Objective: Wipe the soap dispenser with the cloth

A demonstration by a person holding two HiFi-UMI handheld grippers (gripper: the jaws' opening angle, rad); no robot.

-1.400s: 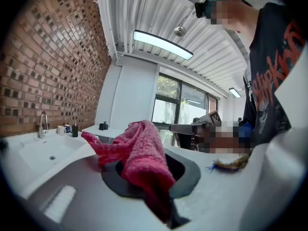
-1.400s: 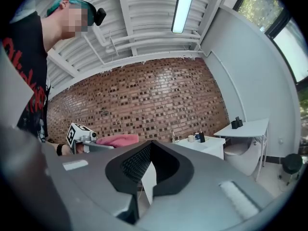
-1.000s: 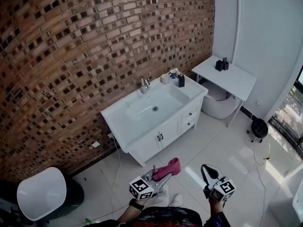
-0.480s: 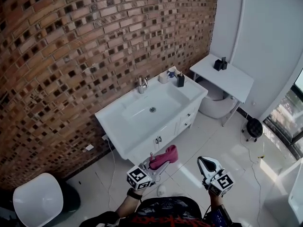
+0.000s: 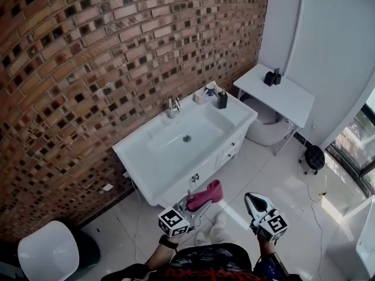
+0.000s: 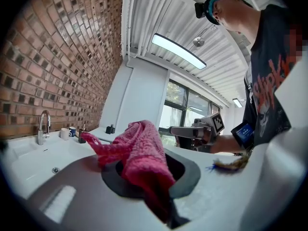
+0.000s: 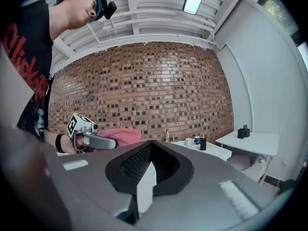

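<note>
A dark soap dispenser (image 5: 223,99) stands on the back right corner of the white vanity (image 5: 140,163), beside two cups (image 5: 205,92); the right gripper view shows the dispenser (image 7: 203,143) small and far off. My left gripper (image 5: 203,202) is shut on a pink cloth (image 5: 205,194), held over the floor in front of the vanity. The cloth (image 6: 139,150) bunches out of the jaws in the left gripper view. My right gripper (image 5: 255,201) is shut with nothing in it, to the right of the left one, also short of the vanity.
A brick wall (image 5: 88,69) backs the vanity with its tap (image 5: 172,105). A white side table (image 5: 275,95) with dark items stands at the right, a toilet (image 5: 266,127) under it. A white round chair (image 5: 47,253) sits at lower left, a black stool (image 5: 315,157) at right.
Both grippers, and my view with them, have come closer to the vanity, which now sits lower and nearer in the head view. The cloth stays in the left gripper.
</note>
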